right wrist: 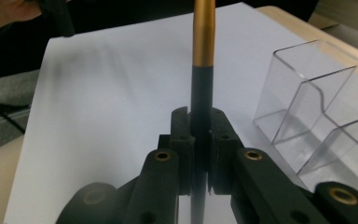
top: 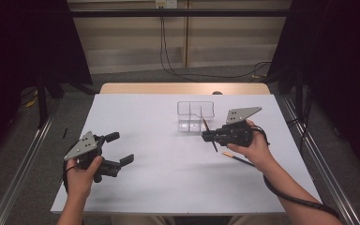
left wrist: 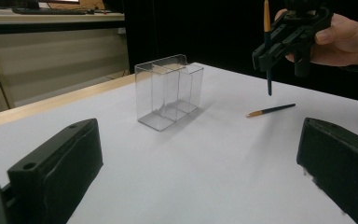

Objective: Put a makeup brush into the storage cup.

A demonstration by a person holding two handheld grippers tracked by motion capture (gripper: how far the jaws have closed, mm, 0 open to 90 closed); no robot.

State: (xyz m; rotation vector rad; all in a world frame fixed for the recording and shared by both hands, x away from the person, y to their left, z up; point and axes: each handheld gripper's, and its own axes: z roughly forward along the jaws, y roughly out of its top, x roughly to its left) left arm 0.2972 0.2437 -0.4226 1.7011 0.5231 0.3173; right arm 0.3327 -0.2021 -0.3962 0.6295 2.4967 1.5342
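The right gripper [top: 206,136] is pinching a black-and-gold pencil [right wrist: 202,70] upright, just beside the clear organizer [top: 195,116]. A second pencil [left wrist: 270,110] is lying on the white surface [top: 168,178] near it. The left gripper [top: 122,148] is hovering spread, well apart.

A white table top [top: 145,183] is seen with a wooden strip [top: 168,88] left bare along its far edge, and 2 metal rails [top: 23,159] are laid on the grey floor [top: 122,75], 1 along each side of the table. Black curtains [top: 23,42] are hung to the left and right, while black cables [top: 183,72] are run down the beige panelled wall [top: 131,42] from a socket [top: 165,3] and trailed across the floor
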